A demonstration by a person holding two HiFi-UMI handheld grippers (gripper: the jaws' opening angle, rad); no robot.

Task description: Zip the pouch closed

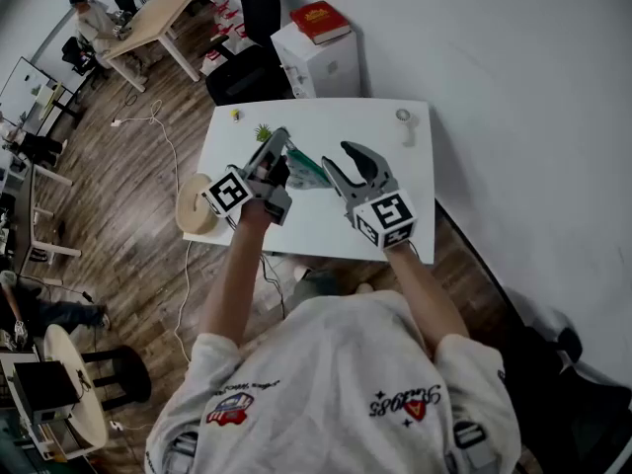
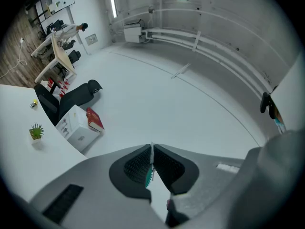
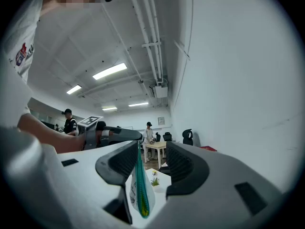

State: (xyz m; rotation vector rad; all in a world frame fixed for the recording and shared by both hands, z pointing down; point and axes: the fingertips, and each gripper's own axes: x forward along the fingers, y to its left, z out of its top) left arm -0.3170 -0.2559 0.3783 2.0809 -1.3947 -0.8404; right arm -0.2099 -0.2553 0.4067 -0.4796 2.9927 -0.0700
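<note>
Checker: Nearest the lens, right hand-held gripper: report jaw state.
Operator: Jaws stand apart. The pouch hangs between them, edge-on, close against one jaw. The pads do not press it, so there is no grip on this side.
Checker: Pouch location and orientation?
Operator: It is held in the air above the tabletop, spanning the gap between the two hand-held grippers. Its long axis runs from one to the other, roughly across the head view. The teal zip line faces the right gripper view's camera. One end points at the left hand-held gripper.
Checker: Left side?
Operator: Jaws are closed tight on the pouch's thin edge. Teal teeth show on the camera side of the pads. Judged function: anchor.
Checker: Step in hand?
Operator: Probably lining up on the zip pull. The pull itself cannot be identified, and how far the zip is shut cannot be told.
Checker: Next move?
Operator: Likely: close the right jaws on the pull, then draw along the long axis, away from the anchor, with the pouch taut. A small plant stands on the tabletop beyond; stay clear of it.
</note>
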